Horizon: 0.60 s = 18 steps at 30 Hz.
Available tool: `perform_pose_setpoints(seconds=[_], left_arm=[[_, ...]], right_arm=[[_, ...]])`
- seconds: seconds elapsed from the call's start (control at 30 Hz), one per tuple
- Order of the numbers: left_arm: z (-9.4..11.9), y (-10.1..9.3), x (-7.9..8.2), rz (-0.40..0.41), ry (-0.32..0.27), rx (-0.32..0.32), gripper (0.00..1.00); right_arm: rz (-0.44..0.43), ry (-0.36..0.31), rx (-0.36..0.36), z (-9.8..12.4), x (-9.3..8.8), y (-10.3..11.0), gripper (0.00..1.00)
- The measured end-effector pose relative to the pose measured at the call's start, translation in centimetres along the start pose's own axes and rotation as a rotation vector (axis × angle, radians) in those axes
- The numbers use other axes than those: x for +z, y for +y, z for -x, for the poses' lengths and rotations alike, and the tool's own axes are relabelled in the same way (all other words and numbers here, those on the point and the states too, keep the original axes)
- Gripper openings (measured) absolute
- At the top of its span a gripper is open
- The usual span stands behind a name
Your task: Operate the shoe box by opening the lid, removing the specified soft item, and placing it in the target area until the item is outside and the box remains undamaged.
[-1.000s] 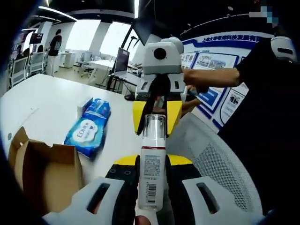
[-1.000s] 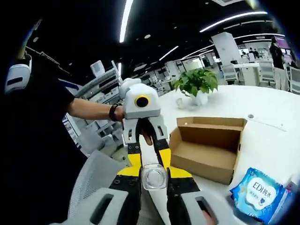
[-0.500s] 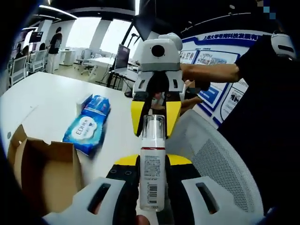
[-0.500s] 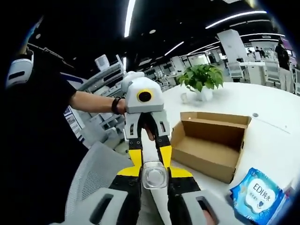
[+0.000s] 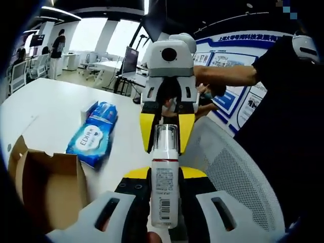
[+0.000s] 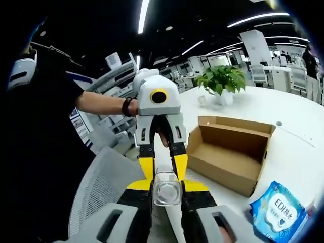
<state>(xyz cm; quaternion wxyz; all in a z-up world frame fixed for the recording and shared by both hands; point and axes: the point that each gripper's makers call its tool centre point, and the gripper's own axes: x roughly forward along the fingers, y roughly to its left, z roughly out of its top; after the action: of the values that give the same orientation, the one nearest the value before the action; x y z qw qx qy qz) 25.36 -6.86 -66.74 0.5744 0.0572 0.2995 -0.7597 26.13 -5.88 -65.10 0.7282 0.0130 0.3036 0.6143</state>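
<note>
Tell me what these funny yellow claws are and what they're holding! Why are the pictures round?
A person holds two pinching tools, one in each hand. Each tool carries a wide camera, so the pictures look round. In the left gripper view, the left gripper pinches a white bottle, and the right gripper faces it, closing around the clear cap end. The right gripper view shows the same moment from the other side, looking straight at that cap. On the white table lie an open cardboard box and a blue pack of wipes. A potted plant stands farther back.
</note>
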Motion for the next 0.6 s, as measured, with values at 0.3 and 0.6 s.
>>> perform_pose_setpoints(seconds=[0.3,0.6], left_arm=[[-0.15,-0.18,0.08,-0.001,-0.003,0.000,0.20],[-0.54,0.25,0.02,0.012,-0.014,0.031,0.22]], right_arm=[[-0.005,0.026,0.015,0.02,-0.43,0.17,0.17],[-0.020,0.036,0.001,0.35,-0.69,-0.30,0.16]])
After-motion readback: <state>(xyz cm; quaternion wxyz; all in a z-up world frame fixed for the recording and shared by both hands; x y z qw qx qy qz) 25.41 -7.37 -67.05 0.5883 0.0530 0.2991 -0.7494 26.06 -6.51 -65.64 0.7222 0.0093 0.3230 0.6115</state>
